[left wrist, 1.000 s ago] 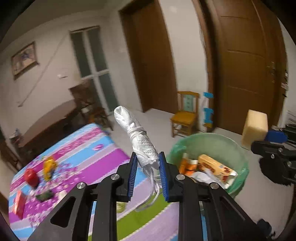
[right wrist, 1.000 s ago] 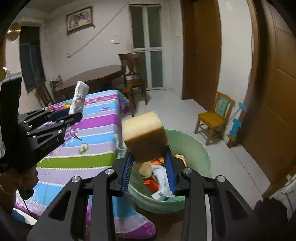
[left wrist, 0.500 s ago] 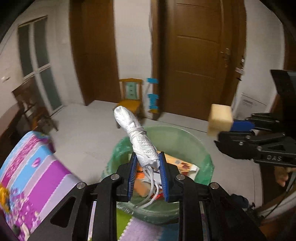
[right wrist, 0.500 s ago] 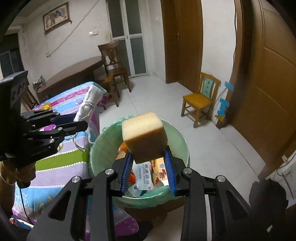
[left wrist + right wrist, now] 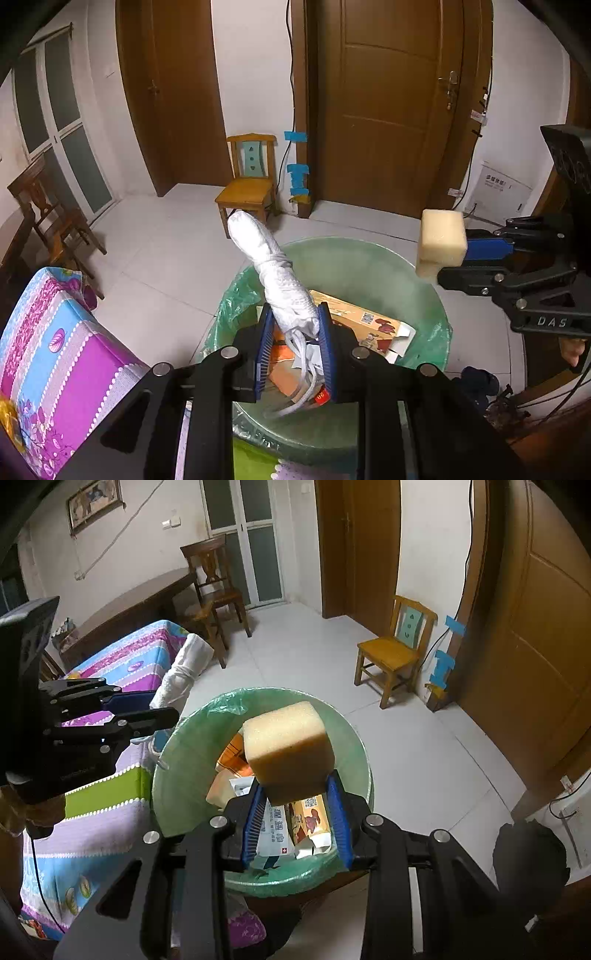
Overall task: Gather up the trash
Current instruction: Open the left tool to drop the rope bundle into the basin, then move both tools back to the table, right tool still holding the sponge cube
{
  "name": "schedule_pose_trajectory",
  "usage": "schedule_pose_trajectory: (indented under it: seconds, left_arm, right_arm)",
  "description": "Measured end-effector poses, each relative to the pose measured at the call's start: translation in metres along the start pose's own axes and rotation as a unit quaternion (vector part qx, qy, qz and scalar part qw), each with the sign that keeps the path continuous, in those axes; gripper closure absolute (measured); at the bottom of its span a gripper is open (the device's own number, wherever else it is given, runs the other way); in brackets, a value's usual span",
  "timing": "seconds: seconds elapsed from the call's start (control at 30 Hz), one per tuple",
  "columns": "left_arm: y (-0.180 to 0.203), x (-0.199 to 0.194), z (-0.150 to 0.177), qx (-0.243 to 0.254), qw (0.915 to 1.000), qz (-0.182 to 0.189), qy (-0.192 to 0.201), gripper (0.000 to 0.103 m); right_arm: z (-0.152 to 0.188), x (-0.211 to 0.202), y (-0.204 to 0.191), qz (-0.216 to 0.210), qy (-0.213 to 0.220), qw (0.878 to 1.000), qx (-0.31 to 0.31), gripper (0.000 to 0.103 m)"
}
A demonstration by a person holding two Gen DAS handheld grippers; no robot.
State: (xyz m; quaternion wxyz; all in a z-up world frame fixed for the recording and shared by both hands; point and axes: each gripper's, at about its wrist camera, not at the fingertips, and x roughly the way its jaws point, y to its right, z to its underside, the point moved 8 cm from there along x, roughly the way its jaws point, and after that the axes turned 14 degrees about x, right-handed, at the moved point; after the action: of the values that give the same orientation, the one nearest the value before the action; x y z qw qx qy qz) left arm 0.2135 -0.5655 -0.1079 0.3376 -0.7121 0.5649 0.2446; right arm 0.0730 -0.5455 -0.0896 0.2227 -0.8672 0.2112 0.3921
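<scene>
My left gripper (image 5: 293, 325) is shut on a white rolled cloth bundle (image 5: 275, 277) tied with string, held over the green-lined trash bin (image 5: 369, 258). My right gripper (image 5: 295, 797) is shut on a yellow sponge block (image 5: 288, 746), held above the same bin (image 5: 184, 749). The sponge (image 5: 441, 243) and right gripper also show at the right of the left wrist view, over the bin's far rim. The bundle (image 5: 184, 664) and left gripper show at the left of the right wrist view. Cartons and wrappers (image 5: 369, 325) lie inside the bin.
A table with a striped purple, blue and green cloth (image 5: 62, 350) stands beside the bin. A small yellow chair (image 5: 251, 184) stands by the wall near brown doors (image 5: 388, 92). A dark wooden table and chairs (image 5: 207, 576) stand further back. Floor is white tile.
Both grippers have moved from beside the table to above the bin and tilted down toward it. Each still holds its item.
</scene>
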Motion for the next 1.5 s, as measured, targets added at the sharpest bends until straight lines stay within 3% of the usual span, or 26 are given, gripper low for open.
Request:
schedule_pose_trajectory:
  seconds: [0.13,0.2,0.37,0.67,0.77,1.0,1.27,1.37,1.5]
  left_arm:
    - [0.005,0.007,-0.003,0.004,1.0,-0.003,-0.004,0.075]
    - [0.004,0.011,-0.001,0.004,0.9997,-0.021,-0.014,0.051]
    - [-0.002,0.009,0.003,-0.009,0.999,-0.042,-0.014,0.05]
    - [0.001,-0.027,0.023,-0.026,0.9913,-0.128,-0.018,0.05]
    - [0.007,-0.041,0.038,-0.041,0.989,-0.141,-0.018,0.05]
    - [0.011,-0.09,0.101,-0.104,0.9818,-0.158,-0.021,0.049]
    - [0.01,-0.166,0.208,-0.176,0.9686,-0.174,-0.027,0.042]
    - [-0.006,-0.197,0.252,-0.212,0.9554,-0.203,-0.034,0.042]
    - [-0.037,-0.248,0.312,-0.265,0.9291,-0.254,-0.041,0.04]
  right_arm:
    - [0.0,0.013,-0.003,0.0,-0.011,1.0,-0.003,0.069]
    - [-0.001,0.016,-0.001,0.007,-0.011,1.0,0.003,0.068]
    - [0.0,0.013,0.002,0.01,-0.005,1.0,0.008,0.068]
    - [0.003,-0.001,-0.003,0.004,0.015,1.0,0.007,0.068]
    - [0.004,-0.009,-0.01,0.001,0.035,0.999,0.006,0.068]
    - [0.023,-0.031,-0.045,-0.03,0.081,0.996,-0.007,0.068]
    - [0.064,-0.031,-0.112,-0.092,0.068,0.992,-0.046,0.067]
    - [0.081,-0.025,-0.139,-0.113,0.057,0.99,-0.061,0.067]
    - [0.096,-0.023,-0.168,-0.138,0.053,0.986,-0.077,0.067]
